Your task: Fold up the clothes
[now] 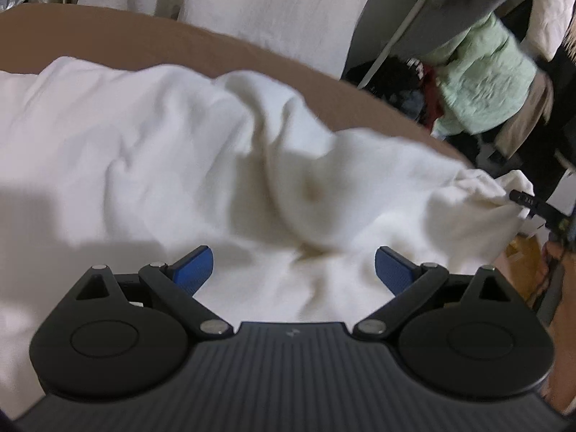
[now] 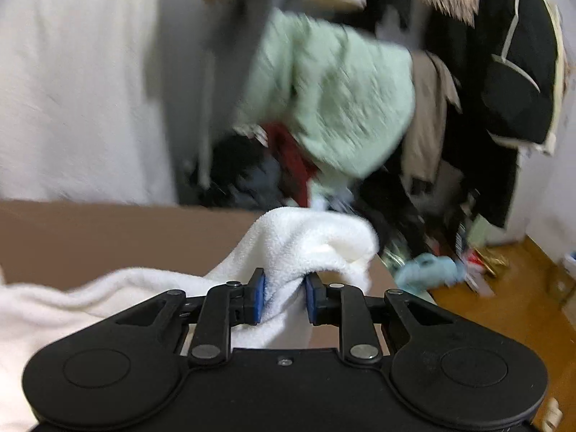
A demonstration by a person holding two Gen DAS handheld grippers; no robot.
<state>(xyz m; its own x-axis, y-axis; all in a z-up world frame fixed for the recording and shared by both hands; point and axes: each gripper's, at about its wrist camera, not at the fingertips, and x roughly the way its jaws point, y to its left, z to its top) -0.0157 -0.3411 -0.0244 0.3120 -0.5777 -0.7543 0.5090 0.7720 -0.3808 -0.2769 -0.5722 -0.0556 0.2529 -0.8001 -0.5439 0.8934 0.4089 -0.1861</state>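
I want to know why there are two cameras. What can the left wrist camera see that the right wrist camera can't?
Only the left wrist view shows the left tongs, wide open and empty above the rumpled middle of the white garment.

Only the right wrist view shows the right tongs shut on a bunched corner of that garment, plus the wooden floor and a light blue cloth lying on it.

Both show the white garment, the brown table and a pale green jacket.
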